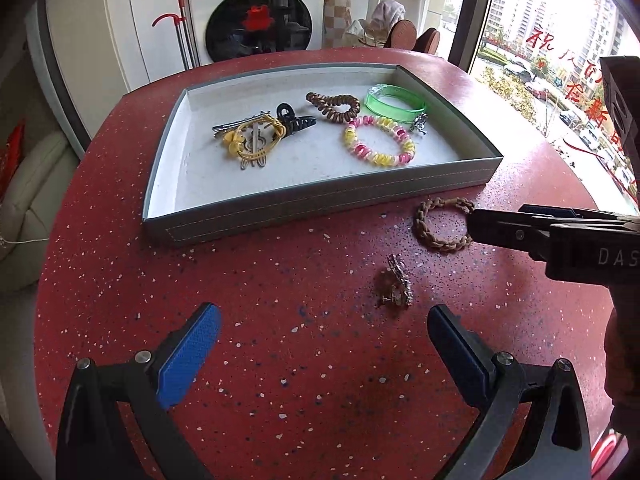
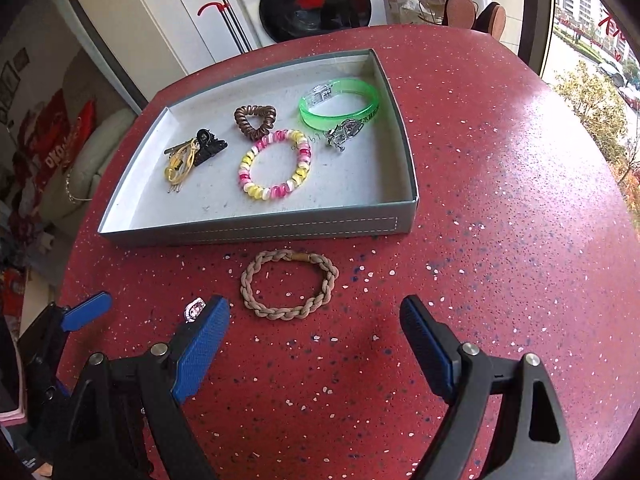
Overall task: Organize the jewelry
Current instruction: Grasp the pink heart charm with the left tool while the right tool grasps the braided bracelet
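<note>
My left hand-held gripper (image 1: 324, 348) and right hand-held gripper (image 2: 316, 344) are both wide and hold nothing. The braided bracelet (image 2: 289, 285) lies on the red table (image 2: 500, 220) by the tray (image 2: 256, 230).

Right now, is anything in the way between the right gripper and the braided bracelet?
No. Only bare red table lies between the open right gripper and the braided bracelet; the small sparkly clip sits off to the left.
</note>
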Tool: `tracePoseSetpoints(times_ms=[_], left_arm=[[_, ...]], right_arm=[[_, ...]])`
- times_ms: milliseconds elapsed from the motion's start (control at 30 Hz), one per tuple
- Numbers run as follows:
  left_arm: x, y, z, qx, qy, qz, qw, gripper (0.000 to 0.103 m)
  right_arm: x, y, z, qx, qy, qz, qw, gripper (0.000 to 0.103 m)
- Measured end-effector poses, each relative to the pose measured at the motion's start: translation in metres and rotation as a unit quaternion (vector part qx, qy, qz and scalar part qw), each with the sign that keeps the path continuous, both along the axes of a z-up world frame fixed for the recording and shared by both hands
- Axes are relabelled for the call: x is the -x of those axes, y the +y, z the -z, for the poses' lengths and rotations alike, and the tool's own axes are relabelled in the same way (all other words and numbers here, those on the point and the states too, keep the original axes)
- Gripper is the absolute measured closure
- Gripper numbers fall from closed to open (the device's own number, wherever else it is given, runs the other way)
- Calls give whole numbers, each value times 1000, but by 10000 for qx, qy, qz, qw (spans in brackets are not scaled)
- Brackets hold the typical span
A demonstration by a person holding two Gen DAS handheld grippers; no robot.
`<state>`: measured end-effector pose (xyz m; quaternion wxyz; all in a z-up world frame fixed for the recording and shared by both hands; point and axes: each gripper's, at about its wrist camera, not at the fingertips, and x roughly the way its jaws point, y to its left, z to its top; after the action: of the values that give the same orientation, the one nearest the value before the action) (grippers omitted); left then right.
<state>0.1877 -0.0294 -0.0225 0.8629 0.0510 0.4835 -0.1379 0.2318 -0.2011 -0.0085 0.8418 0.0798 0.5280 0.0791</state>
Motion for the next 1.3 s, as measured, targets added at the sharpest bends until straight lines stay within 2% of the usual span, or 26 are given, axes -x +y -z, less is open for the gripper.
tracePoseSetpoints(times_ms=[233, 400, 533, 567, 600, 667, 733, 800, 867, 900, 967, 1000, 1300], left_arm=[[-3, -12, 5, -33, -4, 45, 10000, 0], [-6, -18, 8, -89, -36, 53, 9999, 0], [-9, -24, 12, -164, -2, 119, 9998, 0], [-9, -25, 13, -166, -20, 138, 9998, 3], [-9, -27, 13, -177, -18, 171, 9997, 13], [-9, -29, 13, -199, -26, 218, 9996, 16], [-9, -32, 13, -171, -32, 293, 9994, 27], [-9, -35, 12, -182, -55, 357, 9992, 32], [-7, -38, 10, -178, -61, 453, 9988, 43], [-6, -39, 9, -189, -62, 500, 9985, 52], [-6, -41, 8, -195, -54, 567, 9982, 58], [-5, -41, 8, -192, -58, 592, 9980, 67], [3, -32, -4, 48, -151, 665, 9977, 67]], right_arm=[[-6, 3, 9, 181, 72, -33, 9998, 15], [-10, 10, 9, 496, 33, -185, 9986, 28], [-10, 17, 9, 741, -16, -318, 9967, 44], [-10, 19, 9, 816, -35, -356, 9960, 49], [-9, 21, 10, 899, -47, -395, 9952, 52], [-8, 25, 10, 1095, -69, -475, 9928, 57], [-5, 28, 10, 1104, -103, -558, 9923, 66], [-3, 31, 10, 1128, -105, -592, 9918, 74], [-3, 33, 9, 1109, -105, -624, 9918, 92], [-2, 34, 9, 1124, -108, -627, 9916, 92], [-1, 37, 9, 1140, -130, -640, 9913, 95], [0, 36, 9, 1139, -143, -629, 9914, 95], [7, 28, -6, 951, -331, -505, 9936, 96]])
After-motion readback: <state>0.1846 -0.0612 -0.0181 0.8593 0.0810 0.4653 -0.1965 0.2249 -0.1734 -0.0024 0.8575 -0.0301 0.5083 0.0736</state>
